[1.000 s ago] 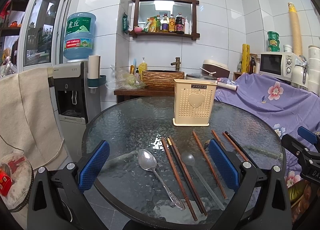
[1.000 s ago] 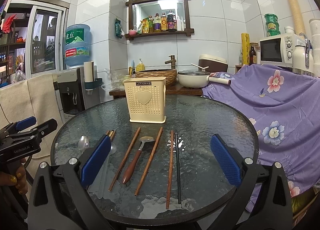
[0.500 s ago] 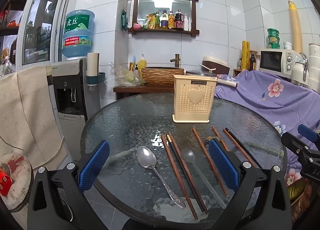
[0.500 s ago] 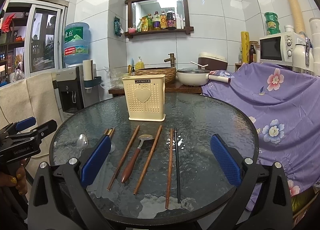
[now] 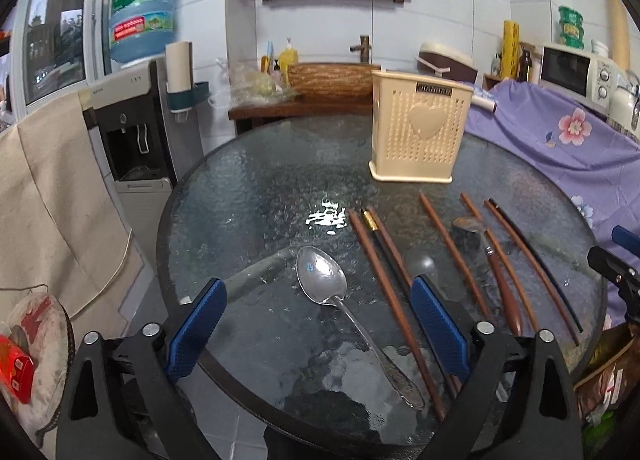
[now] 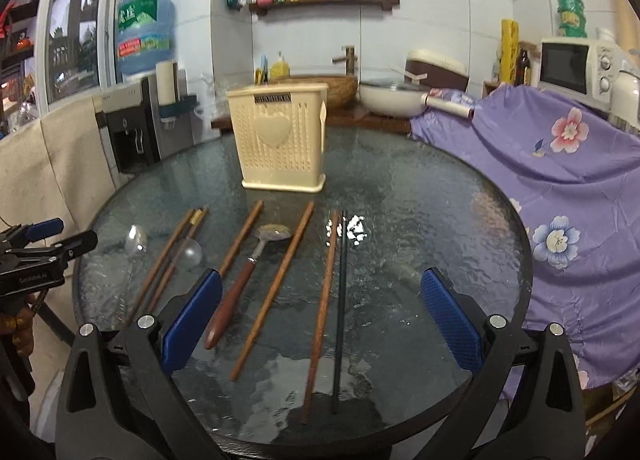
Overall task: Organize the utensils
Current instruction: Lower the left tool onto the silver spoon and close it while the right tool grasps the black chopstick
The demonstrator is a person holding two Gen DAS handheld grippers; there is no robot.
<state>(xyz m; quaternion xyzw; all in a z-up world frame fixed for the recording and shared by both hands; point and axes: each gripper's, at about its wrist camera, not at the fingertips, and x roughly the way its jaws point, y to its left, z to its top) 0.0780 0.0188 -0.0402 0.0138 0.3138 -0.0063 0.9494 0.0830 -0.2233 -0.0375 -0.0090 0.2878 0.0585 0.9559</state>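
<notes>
Jaws closing on the left gripper (image 5: 318,324), wide on the right gripper (image 6: 320,312) — steel spoon (image 5: 344,312) lies lengthwise, bowl away.

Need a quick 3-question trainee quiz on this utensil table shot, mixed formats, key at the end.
1. True or false: the cream utensil holder lies tipped over on the glass table.
2. Multiple choice: in the left wrist view, what lies between the left tool's blue pads? A) the black chopstick B) the metal spoon C) nothing
3. Fill in: the spoon with the brown wooden handle lies between two ____ chopsticks.

Key: 1 false, it stands upright. 2 B, untouched while the jaws are closing. 3 wooden.
</notes>
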